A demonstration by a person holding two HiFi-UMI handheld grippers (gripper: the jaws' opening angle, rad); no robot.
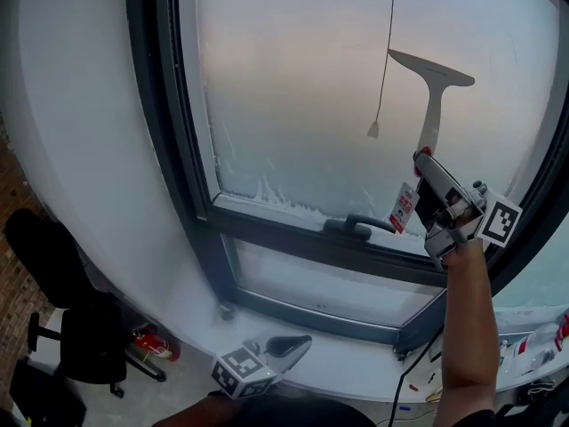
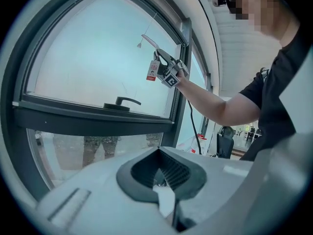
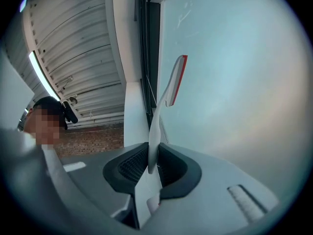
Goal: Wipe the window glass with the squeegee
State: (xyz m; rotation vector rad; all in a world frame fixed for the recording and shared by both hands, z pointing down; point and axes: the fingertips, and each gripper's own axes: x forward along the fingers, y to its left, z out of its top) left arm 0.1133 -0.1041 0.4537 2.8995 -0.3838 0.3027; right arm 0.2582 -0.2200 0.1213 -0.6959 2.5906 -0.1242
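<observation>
**Squeegee on glass, upper right – most of the pane looks undone**

The right gripper (image 1: 425,163) is clamped on the squeegee (image 1: 433,87) handle. The right gripper view shows the thin white handle pinched between both pads, w/ the red-edged blade (image 3: 178,77) up ahead against the pane. In the head view the blade sits high on the right part of the window glass (image 1: 302,87), tilted a bit, just right of the hanging cord pull (image 1: 374,130). A red-and-white tag (image 1: 404,207) dangles near the gripper.

The left gripper (image 1: 298,343) hangs low, down by the sill (image 1: 373,376), well apart from the glass. Its jaws are together w/ nothing between them, so it has no part in the wipe.

Progress, judging from the pane only:
- The glass reads hazy and milky across its whole width, w/ no clearly wiped strip that I can pick out.
- White residue lines the bottom edge (image 1: 284,198) and runs up the left side.
- So prob. early or mid-wipe. The blade is placed for a pull down the right side.
- Left and centre, plus the bottom edge above the window handle (image 1: 356,227), look left to do.
- The lower pane under the frame looks out of scope, can't tell.
</observation>
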